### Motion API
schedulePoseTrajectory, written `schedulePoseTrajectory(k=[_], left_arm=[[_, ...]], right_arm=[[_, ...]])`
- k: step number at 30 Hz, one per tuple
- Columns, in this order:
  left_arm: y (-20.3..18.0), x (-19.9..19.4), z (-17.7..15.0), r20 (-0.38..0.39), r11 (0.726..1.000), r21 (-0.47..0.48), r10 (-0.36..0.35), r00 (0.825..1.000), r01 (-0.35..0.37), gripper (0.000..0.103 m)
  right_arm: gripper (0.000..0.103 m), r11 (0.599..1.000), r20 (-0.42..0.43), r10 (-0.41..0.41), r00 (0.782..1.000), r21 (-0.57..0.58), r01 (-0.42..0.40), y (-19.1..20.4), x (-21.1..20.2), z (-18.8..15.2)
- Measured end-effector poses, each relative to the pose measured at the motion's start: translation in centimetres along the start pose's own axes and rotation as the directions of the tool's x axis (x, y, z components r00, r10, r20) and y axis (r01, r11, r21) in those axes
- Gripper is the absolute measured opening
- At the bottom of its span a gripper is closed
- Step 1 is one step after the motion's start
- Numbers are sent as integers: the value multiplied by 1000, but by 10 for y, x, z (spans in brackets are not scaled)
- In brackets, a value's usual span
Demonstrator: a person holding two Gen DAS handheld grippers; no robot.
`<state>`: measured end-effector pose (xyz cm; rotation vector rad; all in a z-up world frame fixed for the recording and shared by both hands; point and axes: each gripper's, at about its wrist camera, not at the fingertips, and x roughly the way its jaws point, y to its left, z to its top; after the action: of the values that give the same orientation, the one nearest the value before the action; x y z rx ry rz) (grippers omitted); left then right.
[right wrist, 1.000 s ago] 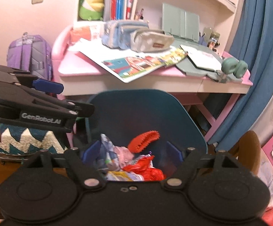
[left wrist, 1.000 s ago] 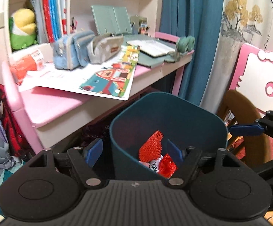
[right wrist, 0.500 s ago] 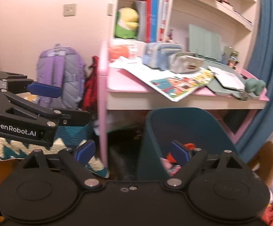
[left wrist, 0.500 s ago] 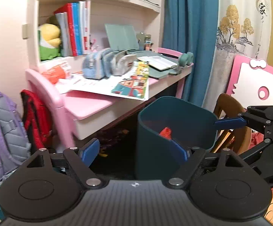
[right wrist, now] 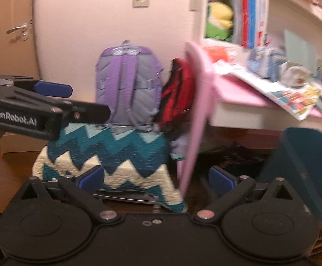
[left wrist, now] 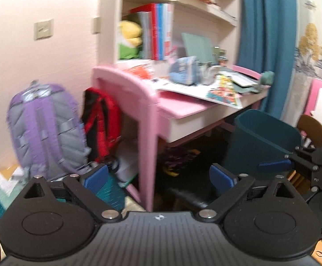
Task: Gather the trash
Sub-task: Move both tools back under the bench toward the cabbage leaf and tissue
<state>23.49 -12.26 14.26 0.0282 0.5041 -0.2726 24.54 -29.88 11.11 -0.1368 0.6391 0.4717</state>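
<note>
While both grippers have just been opening and now stand spread wide with nothing between the pads, neither holds any trash, so the judgement is that a drop into the bin is complete and a search for the next piece is in hand. Largest in view is the pink desk [left wrist: 178, 108], carrying papers and pencil cases toward its far edge; its end panel faces the cameras. Beside that panel lean a purple backpack [left wrist: 43, 128] and a red bag [left wrist: 103, 119], probably parked there to keep the floor clear. Next is the teal trash bin [left wrist: 265, 141], standing on the floor at the front edge of the desk, near the right corner: an open-topped, smooth-walled container whose contents are hidden from this angle. Left gripper [left wrist: 158, 175] and right gripper [right wrist: 156, 177] both point away from the bin toward the bags, with no loose trash identifiable in the blurred frames.
</note>
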Motion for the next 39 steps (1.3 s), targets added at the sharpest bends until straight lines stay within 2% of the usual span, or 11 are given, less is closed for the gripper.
schedulePoseTrajectory(k=[5, 10, 14, 19, 22, 26, 30, 33, 39], left_arm=[[57, 1, -38, -11, 997, -68, 47, 999, -48, 101], [107, 16, -79, -44, 987, -127, 92, 995, -97, 103], [145, 38, -119, -82, 979, -165, 111, 990, -123, 103], [192, 76, -176, -151, 960, -229, 132, 980, -164, 103], [212, 103, -212, -236, 946, -251, 148, 961, -207, 103], [227, 139, -261, -312, 943, -236, 155, 937, -234, 103], [227, 175, -311, -379, 959, -183, 132, 916, -214, 103], [224, 201, -345, -433, 964, -179, 103, 896, -197, 103], [210, 245, -408, -531, 980, -125, 63, 845, -152, 103]], right_arm=[[102, 999, -31, 46, 998, 24, -46, 31, 55, -19], [102, 992, -74, 77, 994, 109, -69, 54, 115, -45], [102, 986, -144, 61, 988, 163, -37, 72, 173, -75], [102, 974, -227, 3, 974, 219, 48, 89, 249, -122], [102, 962, -279, -28, 960, 252, 102, 92, 290, -148], [102, 953, -364, -57, 930, 259, 159, 92, 339, -184], [102, 953, -438, -79, 896, 229, 196, 91, 378, -219], [102, 949, -489, -88, 868, 225, 222, 86, 404, -245], [100, 945, -601, -80, 795, 208, 253, 77, 454, -295]])
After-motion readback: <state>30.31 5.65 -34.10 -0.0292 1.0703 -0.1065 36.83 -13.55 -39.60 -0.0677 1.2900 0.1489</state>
